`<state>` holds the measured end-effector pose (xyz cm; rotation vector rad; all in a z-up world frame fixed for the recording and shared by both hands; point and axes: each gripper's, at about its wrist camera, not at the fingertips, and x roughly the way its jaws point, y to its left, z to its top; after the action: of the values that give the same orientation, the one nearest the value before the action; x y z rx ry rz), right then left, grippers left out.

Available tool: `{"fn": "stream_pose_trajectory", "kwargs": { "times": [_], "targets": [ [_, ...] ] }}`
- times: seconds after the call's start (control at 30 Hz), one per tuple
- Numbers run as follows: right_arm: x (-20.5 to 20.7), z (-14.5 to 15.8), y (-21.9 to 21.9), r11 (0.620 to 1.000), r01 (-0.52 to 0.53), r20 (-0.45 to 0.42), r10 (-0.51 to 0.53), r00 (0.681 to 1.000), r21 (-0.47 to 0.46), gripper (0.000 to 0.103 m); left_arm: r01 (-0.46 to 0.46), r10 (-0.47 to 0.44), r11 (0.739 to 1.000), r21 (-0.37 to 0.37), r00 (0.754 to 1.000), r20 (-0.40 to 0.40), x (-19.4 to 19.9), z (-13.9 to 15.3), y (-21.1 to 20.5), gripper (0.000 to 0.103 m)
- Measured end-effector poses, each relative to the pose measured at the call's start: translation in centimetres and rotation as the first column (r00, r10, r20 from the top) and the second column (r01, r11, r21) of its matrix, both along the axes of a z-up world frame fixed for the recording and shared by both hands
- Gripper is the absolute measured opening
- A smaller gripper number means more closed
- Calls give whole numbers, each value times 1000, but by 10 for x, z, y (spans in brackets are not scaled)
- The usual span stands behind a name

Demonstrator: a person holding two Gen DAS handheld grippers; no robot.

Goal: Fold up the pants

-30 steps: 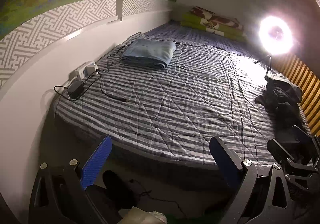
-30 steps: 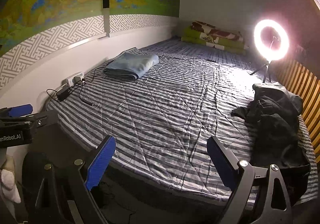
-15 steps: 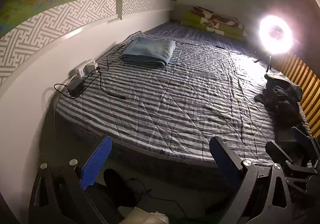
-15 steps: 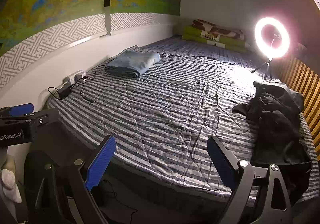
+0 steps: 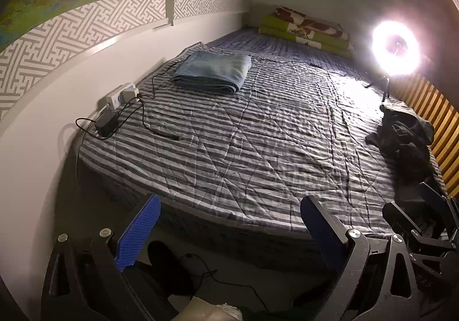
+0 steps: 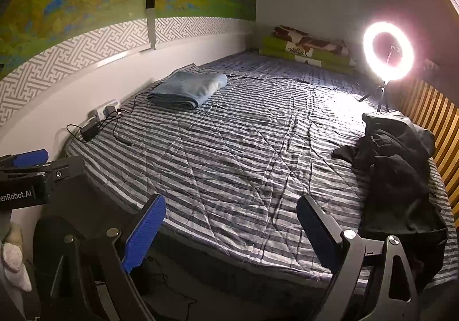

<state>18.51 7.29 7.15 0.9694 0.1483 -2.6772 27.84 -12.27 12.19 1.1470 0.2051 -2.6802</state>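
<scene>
Pants (image 6: 398,174): dark heap, right edge of striped bed (image 6: 235,166), beside slatted rail.
Left gripper (image 5: 229,223): jaws wide, empty, short of bed.
Right gripper (image 6: 231,223): jaws wide, empty.

We look along a bed (image 6: 229,166) whose left edge runs against the wall (image 6: 94,91). On it, at the far left near the wall, lies a folded blanket (image 6: 188,88). Nearer to us along that same edge sit a power strip (image 6: 104,110) and an adapter (image 6: 89,130), cables trailing onto the cover. At the far end, pillows (image 6: 309,50) are stacked across the bed. At the right, a ring light (image 6: 387,51) stands on its tripod, and before it a heap of pants (image 6: 398,172) lies by the slatted rail (image 6: 441,131).
</scene>
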Motion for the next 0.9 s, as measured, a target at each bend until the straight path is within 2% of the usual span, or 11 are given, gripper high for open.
{"fn": "stream_pose_trajectory", "kwargs": {
  "times": [0.9],
  "targets": [
    [-9, -8, -9, 1000, -2, 21, 2, 1000, 10, 90, 3, -3, 1000, 4, 1000, 14, -12, -7, -6, 100]
  ]
}}
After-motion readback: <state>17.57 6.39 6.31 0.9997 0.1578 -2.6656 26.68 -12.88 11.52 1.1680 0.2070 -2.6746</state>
